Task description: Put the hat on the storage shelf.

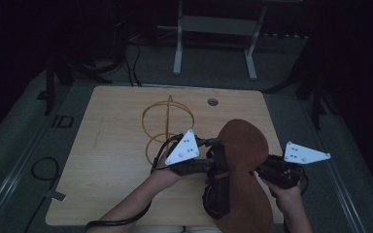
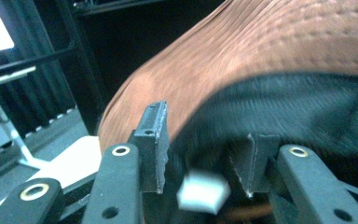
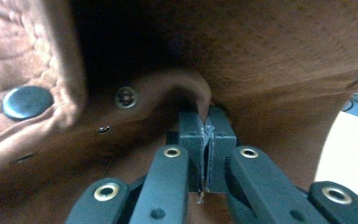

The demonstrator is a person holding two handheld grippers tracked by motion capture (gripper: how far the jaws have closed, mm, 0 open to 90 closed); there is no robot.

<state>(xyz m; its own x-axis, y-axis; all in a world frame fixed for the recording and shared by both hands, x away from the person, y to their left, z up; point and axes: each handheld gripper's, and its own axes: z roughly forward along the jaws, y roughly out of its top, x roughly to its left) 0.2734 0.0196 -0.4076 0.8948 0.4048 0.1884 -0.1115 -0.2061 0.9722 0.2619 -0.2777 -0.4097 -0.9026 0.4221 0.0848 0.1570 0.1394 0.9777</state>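
Wooden table [image 1: 111,145] is carrying a gold wire stand [image 1: 167,127]. Right gripper [image 3: 207,122] is pinching the brown quilted jacket's [image 1: 245,145] soft edge over the table's near right; left gripper [image 2: 205,149] is standing spread beside its dark lining.

Looks like lab / recording room, not home. Dim, dark walls or curtains round edges. Single light wooden desk [image 1: 126,145] w/ round cable hole [image 1: 213,102], standing on grey carpet [image 1: 9,145]. White metal frame [image 1: 213,29] behind desk, dark stand legs [image 1: 53,82] at sides. Loose black cables [image 1: 43,170] on floor. No household furniture in sight.
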